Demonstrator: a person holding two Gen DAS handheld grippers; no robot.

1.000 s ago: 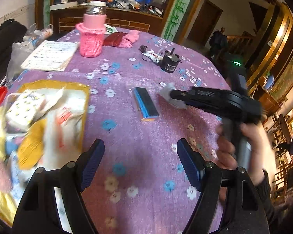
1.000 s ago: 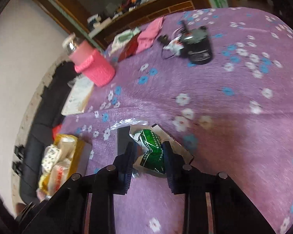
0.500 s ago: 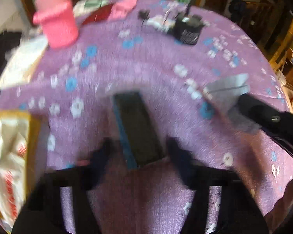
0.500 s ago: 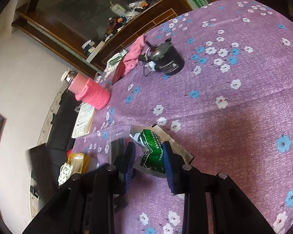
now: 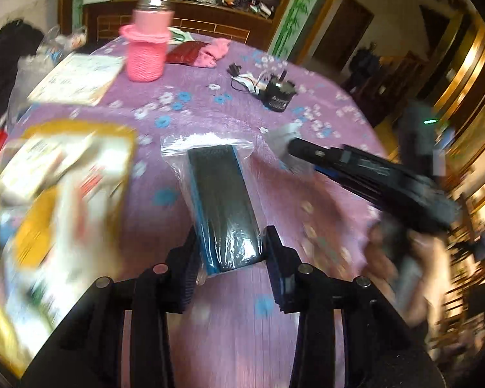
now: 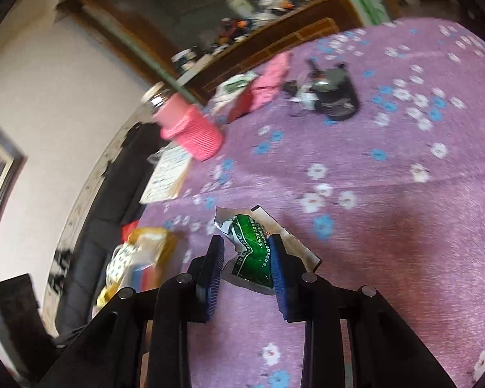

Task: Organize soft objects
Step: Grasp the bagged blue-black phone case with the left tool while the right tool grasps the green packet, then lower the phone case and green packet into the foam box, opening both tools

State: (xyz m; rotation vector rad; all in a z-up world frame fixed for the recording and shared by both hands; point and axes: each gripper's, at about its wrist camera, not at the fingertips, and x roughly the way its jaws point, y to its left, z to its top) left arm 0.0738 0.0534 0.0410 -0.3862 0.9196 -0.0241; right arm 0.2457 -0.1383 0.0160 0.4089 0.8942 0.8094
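Note:
A black-and-blue sponge in a clear plastic bag sticks out forward from my left gripper. Its jaws are closing, and both pads press the near end of the bag. To the left lies a yellow tray piled with soft packets, blurred. My right gripper is shut on a crumpled green and silver packet just above the purple flowered tablecloth. In the left wrist view the right gripper reaches in from the right with the silver packet at its tip, held by a hand.
A bottle in a pink knitted sleeve stands at the back beside a printed booklet. A pink cloth and a black motor with loose wires lie further right. The yellow tray shows left of the right gripper.
My left gripper stood wide open over the table, dropped onto the bagged sponge, closed on it and drew back with it. My right gripper kept its packet and shifted slightly.

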